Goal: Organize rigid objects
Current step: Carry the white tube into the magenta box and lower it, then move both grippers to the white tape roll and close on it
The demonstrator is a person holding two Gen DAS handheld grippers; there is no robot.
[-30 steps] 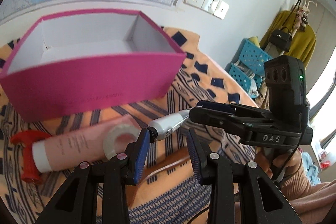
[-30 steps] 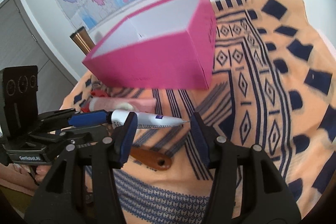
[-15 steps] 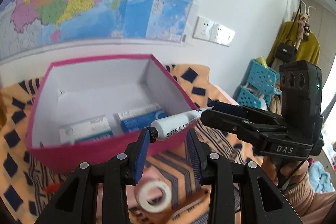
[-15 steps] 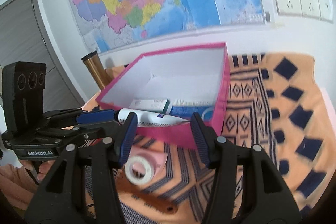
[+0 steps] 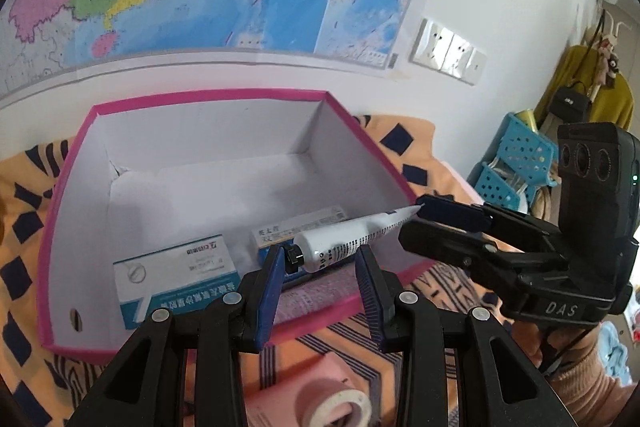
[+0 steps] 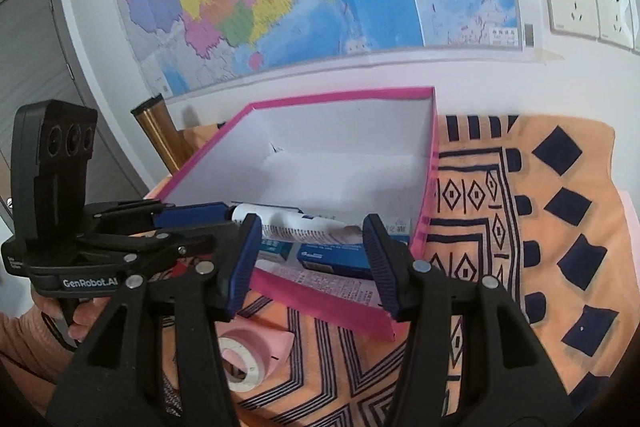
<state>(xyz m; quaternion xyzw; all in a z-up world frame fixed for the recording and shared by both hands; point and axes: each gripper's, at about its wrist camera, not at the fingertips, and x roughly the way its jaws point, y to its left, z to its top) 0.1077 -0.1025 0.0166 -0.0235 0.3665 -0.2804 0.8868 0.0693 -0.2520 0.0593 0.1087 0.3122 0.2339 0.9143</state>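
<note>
Both grippers tilt downward over the pink box (image 5: 224, 337), the left gripper (image 5: 320, 283) and right gripper (image 6: 312, 255) each with jaws clamped on an end of the white tube (image 5: 344, 241).

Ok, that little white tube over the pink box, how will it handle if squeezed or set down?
The white tube looks small, so probably light. It tapers to a flat crimped tail, suggesting soft walls that dent under a hard squeeze. Its round body may roll when set down.
</note>
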